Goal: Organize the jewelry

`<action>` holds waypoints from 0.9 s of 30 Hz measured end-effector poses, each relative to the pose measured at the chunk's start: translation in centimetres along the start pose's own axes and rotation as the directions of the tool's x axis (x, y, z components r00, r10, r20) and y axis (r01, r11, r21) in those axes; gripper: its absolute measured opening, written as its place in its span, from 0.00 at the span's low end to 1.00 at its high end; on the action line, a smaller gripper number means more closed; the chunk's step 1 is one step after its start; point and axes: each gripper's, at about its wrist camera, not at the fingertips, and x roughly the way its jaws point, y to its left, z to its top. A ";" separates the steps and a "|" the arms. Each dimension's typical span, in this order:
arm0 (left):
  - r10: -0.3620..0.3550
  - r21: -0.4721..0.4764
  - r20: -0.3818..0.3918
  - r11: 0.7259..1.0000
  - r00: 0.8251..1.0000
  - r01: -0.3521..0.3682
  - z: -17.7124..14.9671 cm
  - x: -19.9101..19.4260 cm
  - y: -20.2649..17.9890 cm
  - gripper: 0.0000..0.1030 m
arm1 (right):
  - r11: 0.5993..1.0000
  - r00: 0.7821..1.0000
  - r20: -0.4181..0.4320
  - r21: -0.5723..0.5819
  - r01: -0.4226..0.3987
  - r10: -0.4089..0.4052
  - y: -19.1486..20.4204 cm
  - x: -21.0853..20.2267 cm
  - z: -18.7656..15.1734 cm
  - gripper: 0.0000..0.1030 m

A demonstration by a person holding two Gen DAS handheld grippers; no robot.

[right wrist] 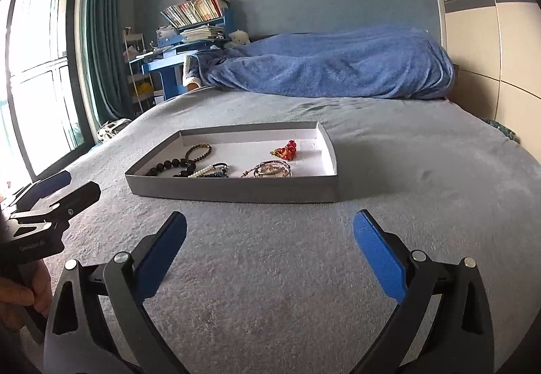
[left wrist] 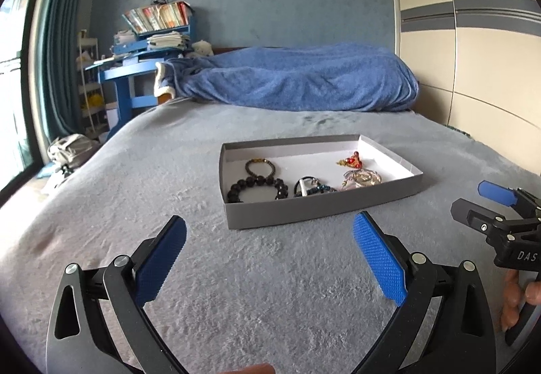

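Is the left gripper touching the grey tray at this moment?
Apart. The left wrist view shows the left gripper with jaws open short of the grey tray, bare bedspread lying between its fingertips and the tray's near wall.

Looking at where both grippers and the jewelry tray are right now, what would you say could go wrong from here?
1. The black bead bracelet, the hair tie and the dark blue beaded piece lie bunched by the near wall; a pinch may lift more than one.
2. The shallow cardboard tray sits on a soft grey blanket; a finger catching its wall could tip or slide it.
3. The open left gripper and right gripper sit close together, so they might collide if both reach in.
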 end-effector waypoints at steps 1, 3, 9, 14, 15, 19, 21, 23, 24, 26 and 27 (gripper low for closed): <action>-0.002 0.001 -0.002 1.000 1.000 0.002 0.0 0.1 0.0 0.95 | 1.000 1.000 -0.001 -0.003 0.001 -0.001 0.1 0.0 0.0 0.95; -0.003 0.003 -0.001 1.000 1.000 0.003 0.0 0.0 -0.1 0.95 | 1.000 1.000 -0.002 -0.007 0.002 -0.002 0.2 0.0 -0.1 0.95; -0.007 -0.002 -0.003 1.000 1.000 0.007 0.0 -0.1 0.0 0.95 | 1.000 1.000 -0.007 -0.015 0.006 -0.006 0.3 0.1 0.0 0.95; -0.012 -0.010 -0.015 1.000 1.000 0.012 0.0 0.0 0.1 0.95 | 1.000 1.000 -0.008 -0.015 0.007 -0.007 0.3 0.1 0.0 0.95; -0.012 -0.011 -0.016 1.000 1.000 0.012 0.0 0.0 0.2 0.95 | 1.000 1.000 -0.008 -0.016 0.007 -0.007 0.3 0.1 0.0 0.95; -0.012 -0.013 -0.016 1.000 1.000 0.012 0.0 0.0 0.2 0.95 | 1.000 1.000 -0.007 -0.015 0.006 -0.007 0.3 0.0 0.0 0.95; -0.012 -0.011 -0.016 1.000 1.000 0.011 0.0 0.0 0.2 0.95 | 1.000 1.000 -0.007 -0.015 0.006 -0.006 0.3 0.1 0.0 0.95; -0.012 -0.012 -0.016 1.000 1.000 0.011 0.0 0.0 0.2 0.95 | 1.000 1.000 -0.008 -0.015 0.006 -0.006 0.3 0.1 0.0 0.95; -0.012 -0.012 -0.016 1.000 1.000 0.012 0.0 0.0 0.2 0.95 | 1.000 1.000 -0.008 -0.015 0.006 -0.006 0.3 0.1 0.0 0.95; -0.012 -0.013 -0.016 1.000 1.000 0.012 0.0 0.0 0.2 0.95 | 1.000 1.000 -0.009 -0.015 0.006 -0.006 0.3 0.1 0.0 0.95; -0.012 -0.013 -0.016 1.000 1.000 0.012 0.0 0.0 0.2 0.95 | 1.000 1.000 -0.009 -0.015 0.007 -0.007 0.3 0.0 0.0 0.95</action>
